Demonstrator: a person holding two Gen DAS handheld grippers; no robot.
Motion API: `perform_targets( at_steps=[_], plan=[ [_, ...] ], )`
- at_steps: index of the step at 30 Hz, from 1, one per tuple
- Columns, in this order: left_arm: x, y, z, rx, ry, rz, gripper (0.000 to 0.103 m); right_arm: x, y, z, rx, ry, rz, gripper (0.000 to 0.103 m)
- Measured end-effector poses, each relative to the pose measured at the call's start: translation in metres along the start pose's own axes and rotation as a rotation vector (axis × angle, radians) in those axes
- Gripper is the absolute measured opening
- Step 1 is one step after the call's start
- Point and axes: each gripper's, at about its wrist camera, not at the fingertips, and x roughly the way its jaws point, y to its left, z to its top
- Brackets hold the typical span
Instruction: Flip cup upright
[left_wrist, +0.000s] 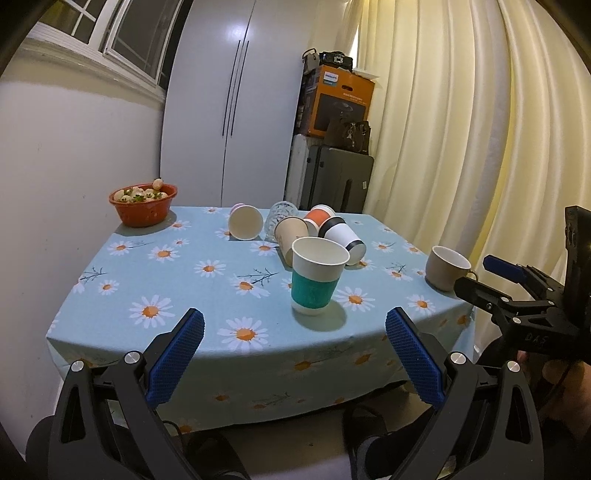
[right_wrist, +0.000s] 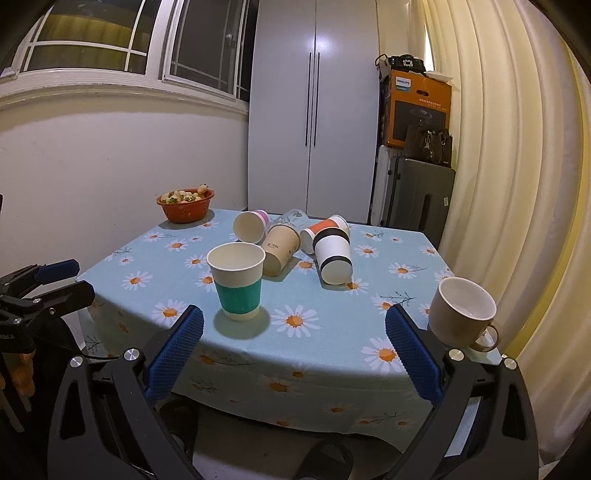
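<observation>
A red bowl (right_wrist: 185, 210) of small pale fruit sits at the tablecloth's (right_wrist: 258, 354) far left corner; an orange Philips box (right_wrist: 419, 110) stands atop a dark suitcase (right_wrist: 421, 194) behind.

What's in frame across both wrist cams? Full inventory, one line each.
teal-banded paper cup: 1, white and teal, upright, near front of table
tipped paper cups: 4 on their sides at table centre; tan, orange-banded, black-and-white, pink-based
clear glass: 1, transparent, among the tipped cups; lying or standing unclear
mug: 1, beige, upright, front right corner
bowl: 1, red-orange, filled with pale round items, back left corner
tablecloth: 1, light blue with daisies
cabinet: 1, grey, behind table
boxes and suitcase: stacked right of cabinet
left gripper: open, empty
right gripper: open, empty
</observation>
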Motion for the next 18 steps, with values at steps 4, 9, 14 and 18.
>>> perform_targets(
  at_steps=[4, 9, 14, 18],
  plan=[
    [0.0002, 0.0002, 0.0002, -0.001, 0.006, -0.008, 0.096, -0.0003, 0.0006, -0.0001, -0.003, 0.002, -0.002, 0.098],
    [0.0003, -0.0011, -0.0009, 0.006, 0.011, -0.011, 0.096, -0.0001, -0.0004, -0.0002, 0.002, 0.006, -0.004, 0.098],
    [0.0018, -0.005, -0.002, 0.022, 0.019, -0.014, 0.096, 0.0003, -0.0006, 0.0002, 0.002, 0.008, -0.004, 0.098],
    [0.0027, -0.0055, -0.0027, 0.026, 0.021, -0.013, 0.096, 0.0011, 0.0015, -0.0003, -0.009, 0.009, -0.004, 0.098]
  ],
)
